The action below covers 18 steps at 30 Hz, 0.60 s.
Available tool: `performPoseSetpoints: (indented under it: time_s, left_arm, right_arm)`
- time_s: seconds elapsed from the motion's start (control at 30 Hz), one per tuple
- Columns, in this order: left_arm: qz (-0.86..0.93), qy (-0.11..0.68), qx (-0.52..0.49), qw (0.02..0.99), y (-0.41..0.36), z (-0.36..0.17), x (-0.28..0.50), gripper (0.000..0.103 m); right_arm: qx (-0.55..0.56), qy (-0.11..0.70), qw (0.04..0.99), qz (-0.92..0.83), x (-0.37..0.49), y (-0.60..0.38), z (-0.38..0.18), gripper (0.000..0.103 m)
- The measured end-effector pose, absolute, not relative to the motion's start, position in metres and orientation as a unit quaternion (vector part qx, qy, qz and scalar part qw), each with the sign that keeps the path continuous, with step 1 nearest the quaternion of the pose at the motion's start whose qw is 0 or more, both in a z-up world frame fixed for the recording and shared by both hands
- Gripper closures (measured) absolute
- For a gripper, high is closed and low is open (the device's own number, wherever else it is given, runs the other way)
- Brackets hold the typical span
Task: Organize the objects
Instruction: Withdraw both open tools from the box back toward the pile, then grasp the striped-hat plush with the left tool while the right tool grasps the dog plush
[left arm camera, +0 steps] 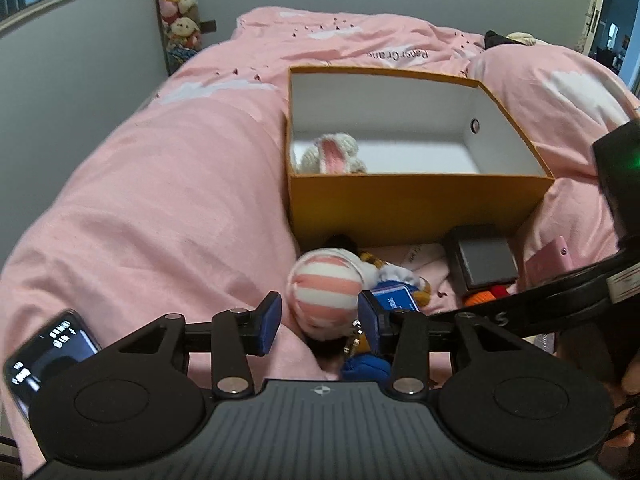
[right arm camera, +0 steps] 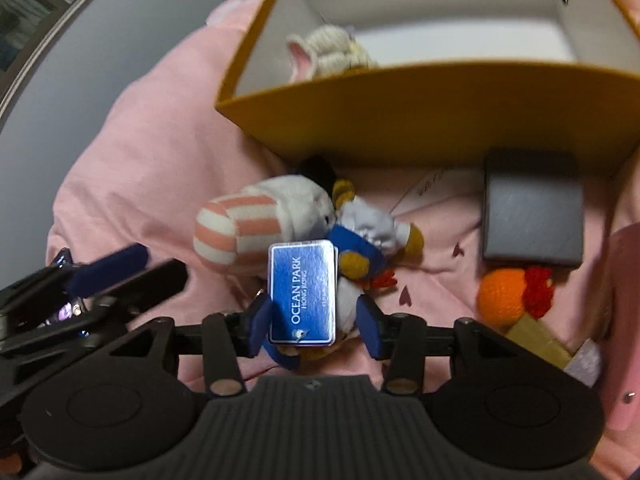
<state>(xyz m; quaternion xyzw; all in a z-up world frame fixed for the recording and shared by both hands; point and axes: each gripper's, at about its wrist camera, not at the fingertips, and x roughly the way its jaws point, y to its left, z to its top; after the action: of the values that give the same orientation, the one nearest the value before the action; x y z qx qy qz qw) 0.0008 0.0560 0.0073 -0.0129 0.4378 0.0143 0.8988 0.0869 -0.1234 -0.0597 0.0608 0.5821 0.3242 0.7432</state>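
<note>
Striped plush (left arm camera: pixel 326 286) on the pink bed (left arm camera: pixel 160 200) before the yellow box (left arm camera: pixel 416 204), between the half-open left gripper (left arm camera: pixel 318 318), untouched, right gripper (right arm camera: pixel 316 322) half open around the blue tag (right arm camera: pixel 303 292), crochet bunny (left arm camera: pixel 334 154) in the box's left corner

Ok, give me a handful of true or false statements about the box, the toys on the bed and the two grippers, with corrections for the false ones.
1. The yellow box already holds a cream knitted bunny. True.
2. The blue tag reads Ocean Park Hong Kong. True.
3. The striped plush lies inside the box. False: it lies on the pink duvet in front of the box.
4. The right gripper is clamped on the orange ball. False: its jaws are open around the blue tag, and the ball lies off to the side.
5. The left gripper stands open near the striped plush. True.
</note>
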Motion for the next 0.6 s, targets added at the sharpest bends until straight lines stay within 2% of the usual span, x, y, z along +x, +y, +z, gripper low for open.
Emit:
performPoseSetpoints:
  time_s: [0.13, 0.2, 0.37, 0.6]
  left_arm:
    - [0.02, 0.442, -0.01, 0.897, 0.059, 0.007, 0.004, 0.054]
    - [0.019, 0.444, -0.008, 0.896, 0.059, 0.006, 0.006, 0.054]
    - [0.014, 0.452, 0.005, 0.892, 0.058, 0.003, 0.015, 0.052]
    - [-0.007, 0.467, 0.046, 0.883, 0.046, -0.002, 0.028, 0.048]
  right_arm:
    - [0.064, 0.592, 0.739, 0.317, 0.091, -0.114, -0.071, 0.044]
    - [0.055, 0.596, 0.738, 0.312, 0.093, -0.108, -0.077, 0.043]
    - [0.053, 0.603, 0.731, 0.313, 0.094, -0.101, -0.092, 0.044]
    - [0.049, 0.604, 0.724, 0.33, 0.094, -0.107, -0.094, 0.052]
